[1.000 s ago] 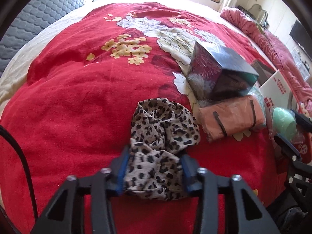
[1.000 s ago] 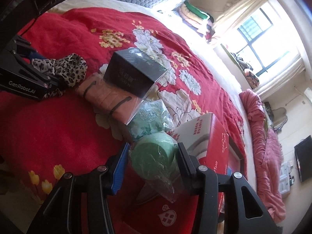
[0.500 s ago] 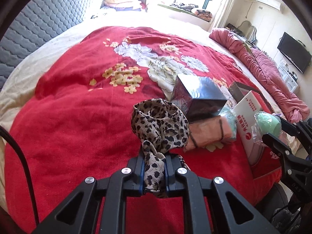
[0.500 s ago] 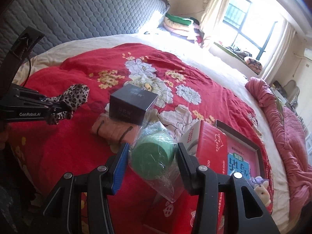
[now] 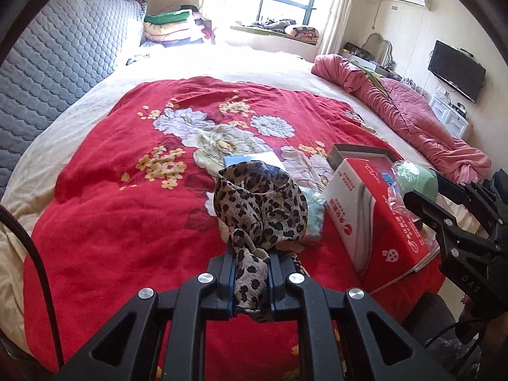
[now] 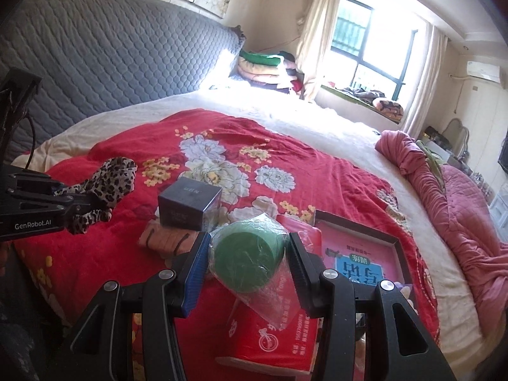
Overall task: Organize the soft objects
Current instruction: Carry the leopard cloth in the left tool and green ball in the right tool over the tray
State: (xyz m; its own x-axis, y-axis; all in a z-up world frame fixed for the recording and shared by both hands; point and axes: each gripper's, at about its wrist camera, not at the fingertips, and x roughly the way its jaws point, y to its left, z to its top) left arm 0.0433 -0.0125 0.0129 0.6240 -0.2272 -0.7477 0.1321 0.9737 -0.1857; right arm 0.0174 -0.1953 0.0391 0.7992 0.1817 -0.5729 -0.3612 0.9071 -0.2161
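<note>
My left gripper (image 5: pixel 250 282) is shut on a leopard-print scarf (image 5: pixel 260 209), which hangs bunched above the red floral blanket (image 5: pixel 120 222). The right wrist view shows the same scarf (image 6: pixel 108 184) at the far left, in the left gripper (image 6: pixel 73 208). My right gripper (image 6: pixel 249 266) is shut on a green soft ball in a clear plastic bag (image 6: pixel 247 260), lifted over the red box (image 6: pixel 273 333). In the left wrist view the ball (image 5: pixel 416 181) and right gripper (image 5: pixel 422 187) sit at the right edge. A folded orange cloth (image 6: pixel 165 238) lies under a dark box (image 6: pixel 190 204).
A red box (image 5: pixel 371 222) lies at the blanket's right, with a framed pink picture (image 6: pixel 362 254) beyond it. A pale green bagged item (image 5: pixel 314 212) lies behind the scarf. A pink quilt (image 6: pixel 444 190) is heaped at the right. The grey padded headboard (image 6: pixel 111 50) stands behind.
Both grippers have risen off the bed. The left one closed tight on the scarf and lifted it clear of the blanket. The right one carried the bagged ball upward and rolled level.
</note>
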